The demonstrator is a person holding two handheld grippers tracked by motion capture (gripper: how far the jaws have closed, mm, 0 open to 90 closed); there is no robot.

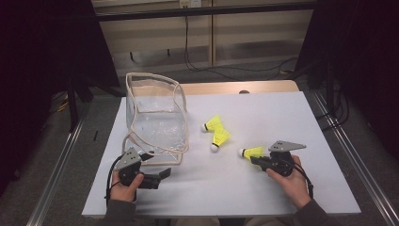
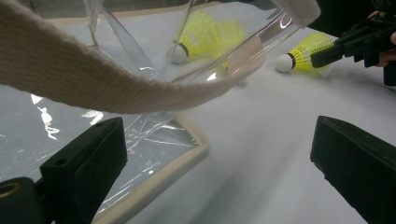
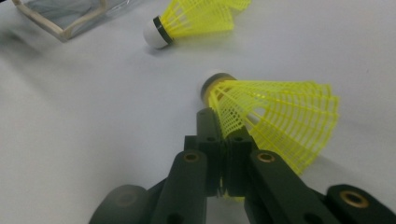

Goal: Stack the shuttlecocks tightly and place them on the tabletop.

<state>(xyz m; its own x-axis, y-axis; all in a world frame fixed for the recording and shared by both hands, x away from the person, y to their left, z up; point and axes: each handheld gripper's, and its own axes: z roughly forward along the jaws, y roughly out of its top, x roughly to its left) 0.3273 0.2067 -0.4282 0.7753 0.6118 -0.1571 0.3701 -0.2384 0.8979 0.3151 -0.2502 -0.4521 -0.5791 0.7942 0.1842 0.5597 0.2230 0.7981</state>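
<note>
A clear plastic bag point(image 1: 155, 117) with beige trim stands open at the table's left; its strap point(image 2: 93, 88) hangs close before my left gripper view. My left gripper point(image 1: 162, 176) point(image 2: 219, 158) is open beside the bag's front corner, nothing between its jaws. Three yellow shuttlecocks lie on the white sheet. My right gripper point(image 1: 255, 159) point(image 3: 223, 126) is shut on the mesh skirt of the nearest shuttlecock point(image 1: 251, 152) point(image 3: 280, 116) point(image 2: 303, 56), whose white cork points left. The other two shuttlecocks point(image 1: 214, 125) point(image 1: 220, 139) lie together just right of the bag.
The white sheet point(image 1: 235, 188) covers a wooden table point(image 1: 226, 87). Metal rails point(image 1: 56, 165) point(image 1: 357, 160) run along both sides. Cables point(image 1: 226, 70) lie on the floor behind. Open sheet stretches to the right and front.
</note>
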